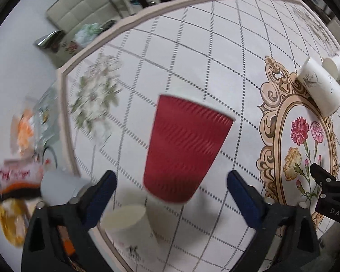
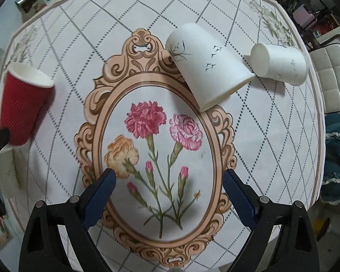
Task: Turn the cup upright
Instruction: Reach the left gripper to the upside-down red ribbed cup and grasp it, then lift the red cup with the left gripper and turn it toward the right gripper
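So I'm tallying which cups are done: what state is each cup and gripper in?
Red cup: upright, mouth up.
Big white cup: on its side.
Small white cup: on its side.
Near white cup: blurred, can't tell.
Left gripper: open, empty.
Right gripper: open, empty.

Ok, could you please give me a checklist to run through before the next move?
1. Red cup mouth up: ok.
2. Red cup settled steadily on the table: cannot tell, it is blurred and looks slightly tilted.
3. Left claw open, fingers apart from the red cup: ok.
4. Right claw open and empty: ok.
5. Bird-print white cup upright: not ok, it lies on its side.
6. Far white cup upright: not ok, also on its side.
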